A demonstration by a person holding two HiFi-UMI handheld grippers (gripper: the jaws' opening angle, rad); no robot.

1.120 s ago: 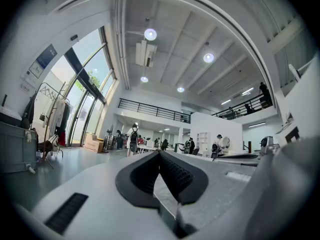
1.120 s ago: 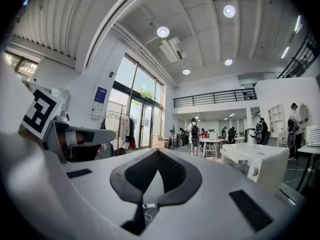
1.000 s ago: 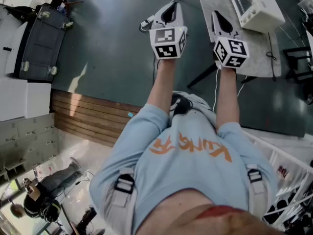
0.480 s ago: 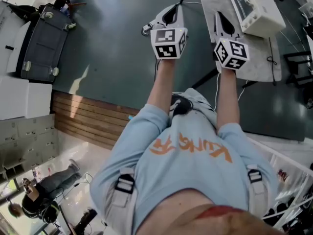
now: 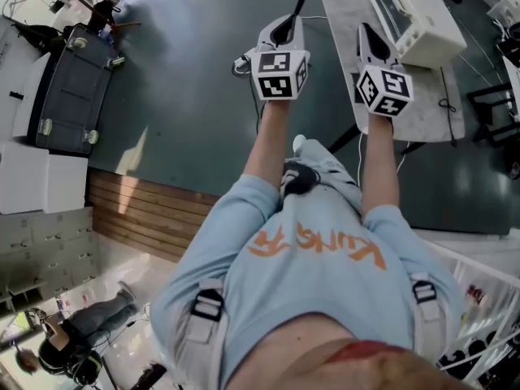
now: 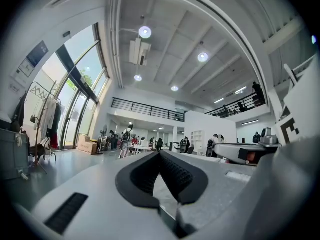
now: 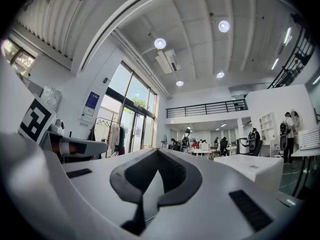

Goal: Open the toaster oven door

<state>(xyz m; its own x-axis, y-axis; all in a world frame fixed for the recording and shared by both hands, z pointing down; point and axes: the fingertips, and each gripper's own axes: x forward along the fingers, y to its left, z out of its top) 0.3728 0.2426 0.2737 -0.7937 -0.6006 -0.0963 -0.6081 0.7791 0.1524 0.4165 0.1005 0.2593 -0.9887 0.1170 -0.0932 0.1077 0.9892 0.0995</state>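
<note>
The white toaster oven (image 5: 410, 15) stands on a marble-topped table (image 5: 422, 96) at the head view's upper right, with its glass door shut. My left gripper (image 5: 284, 24) hangs over the dark floor to the left of the table. It is shut and holds nothing. My right gripper (image 5: 364, 31) is over the table's near left part, short of the oven. It is shut too and holds nothing. In the left gripper view the pads of the left gripper (image 6: 159, 154) meet. The right gripper (image 7: 157, 152) shows the same in its own view. Both of these views look across a large hall.
A dark case (image 5: 69, 80) lies on the floor at the far left. A wooden strip (image 5: 138, 201) runs below it. A black cable (image 5: 445, 104) trails over the table's right end. A black frame (image 5: 496, 96) stands to the right of the table. People walk far off in the hall.
The person has stepped slightly forward, and a shoe tip now shows below the arms. The table and oven have shifted a little in view. Both grippers stay shut, side by side.
</note>
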